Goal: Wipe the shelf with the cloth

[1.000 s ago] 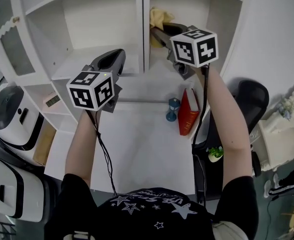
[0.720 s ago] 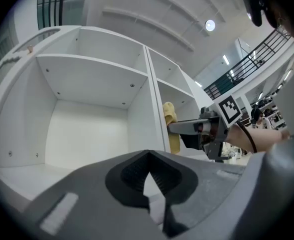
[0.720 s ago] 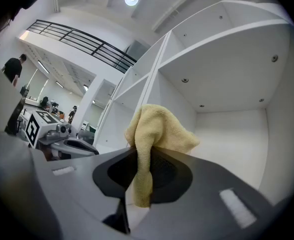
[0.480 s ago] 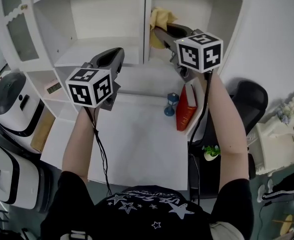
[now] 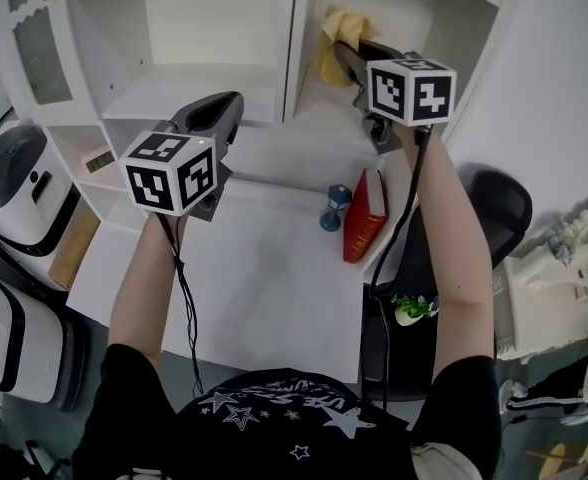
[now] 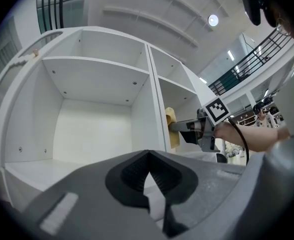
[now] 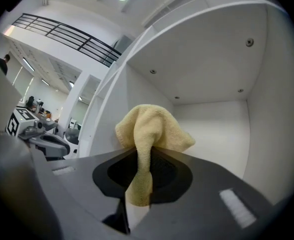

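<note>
A crumpled yellow cloth point(image 5: 338, 36) is clamped in my right gripper point(image 5: 350, 56), which is shut on it at the mouth of the shelf's upper right compartment point(image 5: 319, 118). In the right gripper view the cloth point(image 7: 148, 129) bulges above the jaws and a strip hangs down between them; the compartment's white back wall point(image 7: 212, 129) lies behind. My left gripper point(image 5: 217, 111) hovers in front of the left compartment's board point(image 5: 174, 88), shut with nothing in it. The left gripper view shows its jaws closed point(image 6: 148, 180), and the cloth point(image 6: 171, 128) to the right.
Below the shelf lies a white desk top point(image 5: 264, 288) with a red book point(image 5: 366, 213) and a blue hourglass point(image 5: 331, 208) at its back right. White appliances point(image 5: 14, 198) stand at the left, a black chair point(image 5: 494, 208) and a small plant point(image 5: 414, 308) at the right.
The right gripper with the cloth has shifted slightly right and deeper toward the right compartment. The left gripper keeps about the same place. The head view has tilted a little.
</note>
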Motion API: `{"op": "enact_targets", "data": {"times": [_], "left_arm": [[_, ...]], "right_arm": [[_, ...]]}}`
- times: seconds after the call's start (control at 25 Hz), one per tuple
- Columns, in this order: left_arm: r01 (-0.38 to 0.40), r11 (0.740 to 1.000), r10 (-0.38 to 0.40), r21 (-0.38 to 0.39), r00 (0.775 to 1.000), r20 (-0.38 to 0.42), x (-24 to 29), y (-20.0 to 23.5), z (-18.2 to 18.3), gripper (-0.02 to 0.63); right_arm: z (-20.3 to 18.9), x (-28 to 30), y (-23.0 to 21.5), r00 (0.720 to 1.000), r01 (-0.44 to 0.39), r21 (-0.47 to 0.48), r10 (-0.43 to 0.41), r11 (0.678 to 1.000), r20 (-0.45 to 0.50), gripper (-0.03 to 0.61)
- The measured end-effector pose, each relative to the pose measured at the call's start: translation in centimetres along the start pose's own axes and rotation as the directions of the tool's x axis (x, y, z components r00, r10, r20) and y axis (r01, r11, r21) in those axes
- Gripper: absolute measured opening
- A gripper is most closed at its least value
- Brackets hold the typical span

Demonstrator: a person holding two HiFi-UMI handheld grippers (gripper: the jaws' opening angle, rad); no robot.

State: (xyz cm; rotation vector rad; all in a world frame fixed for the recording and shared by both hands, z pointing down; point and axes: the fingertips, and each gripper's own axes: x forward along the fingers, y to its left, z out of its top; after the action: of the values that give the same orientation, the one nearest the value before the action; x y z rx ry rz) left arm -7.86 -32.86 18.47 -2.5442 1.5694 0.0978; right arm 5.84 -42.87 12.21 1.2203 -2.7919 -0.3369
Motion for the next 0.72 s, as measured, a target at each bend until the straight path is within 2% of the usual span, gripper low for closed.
{"op": "enact_targets", "data": {"times": [0.16, 0.32, 0.72], "left_arm": [[-0.023, 1.0, 0.023, 0.007, 1.0, -0.005, 0.1, 0.6, -0.1, 0.0], [-0.052, 0.999, 0.052, 0.008, 0.999, -0.009, 0.2, 1.8, -0.5, 0.0], [-0.071, 0.997, 0.071, -0.017, 0.997, -0.035, 0.9, 3.6, -2.2, 0.0]], "right_arm": [[-1.7, 2.3, -3.0, 0.994, 0.074, 0.034, -0.07, 0.997, -0.089, 0.081], [-3.6, 5.0, -4.9, 0.987, 0.083, 0.118, -0.065, 0.99, -0.145, 0.081], [-5.1, 10.9, -6.3, 0.976, 0.076, 0.087, -0.056, 0.993, -0.212, 0.081]]}}
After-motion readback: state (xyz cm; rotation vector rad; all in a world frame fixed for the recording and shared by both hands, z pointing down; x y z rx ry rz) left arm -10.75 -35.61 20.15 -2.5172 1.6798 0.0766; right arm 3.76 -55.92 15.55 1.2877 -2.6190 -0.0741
